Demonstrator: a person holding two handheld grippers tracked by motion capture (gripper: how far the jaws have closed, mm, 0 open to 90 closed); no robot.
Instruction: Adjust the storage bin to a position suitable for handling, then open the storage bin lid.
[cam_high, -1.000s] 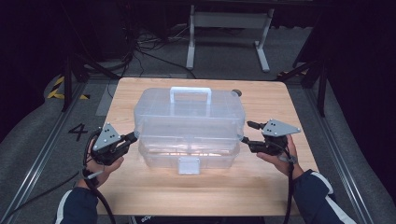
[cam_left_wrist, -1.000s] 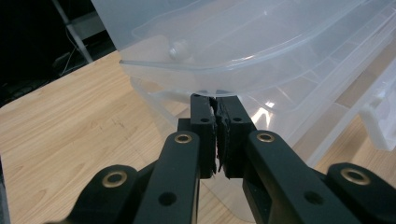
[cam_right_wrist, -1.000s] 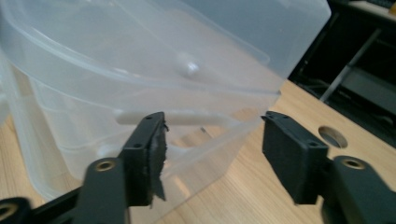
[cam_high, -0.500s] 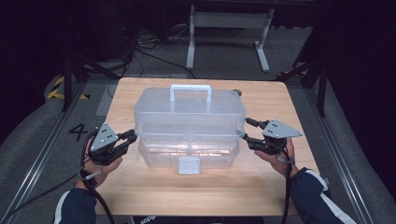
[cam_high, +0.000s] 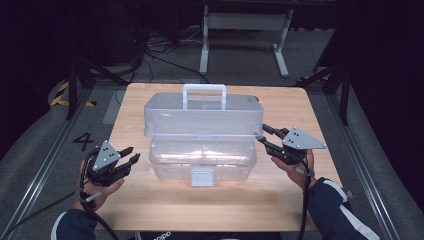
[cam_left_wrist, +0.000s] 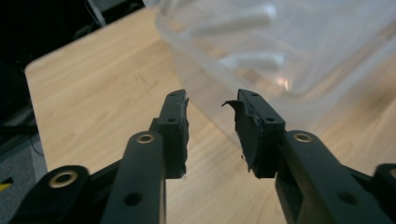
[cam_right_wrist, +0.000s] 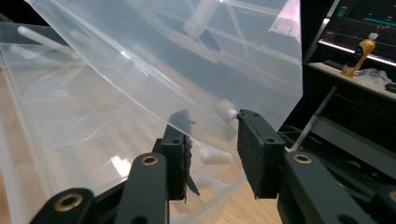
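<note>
A clear plastic storage box (cam_high: 202, 160) is seen at the middle of the high view, standing on the wooden table (cam_high: 300, 105), with its hinged lid (cam_high: 202, 117) raised toward the upper part of the frame, a white handle (cam_high: 204, 95) on top and a white latch (cam_high: 202, 176) at the box's near wall. At the lower left of that view the left gripper (cam_high: 131, 156) is held apart from the box; its jaws have just been opening and nothing lies between them, as the left gripper view confirms (cam_left_wrist: 210, 123). At the right of centre the right gripper (cam_high: 264, 135) is placed at the lid's lower right corner; its jaws have just been closing, and in the right gripper view (cam_right_wrist: 212, 135) the thin lid edge passes between them, though a gap seems to remain, so a firm pinch cannot be told. The box is judged light, hollow and fairly stiff in its walls, while the lid is thin and likely to flex and slip on smooth plastic. A hold is best taken at the lid's rim near a corner, or at the handle, with modest pressure so that the plastic is not cracked.
</note>
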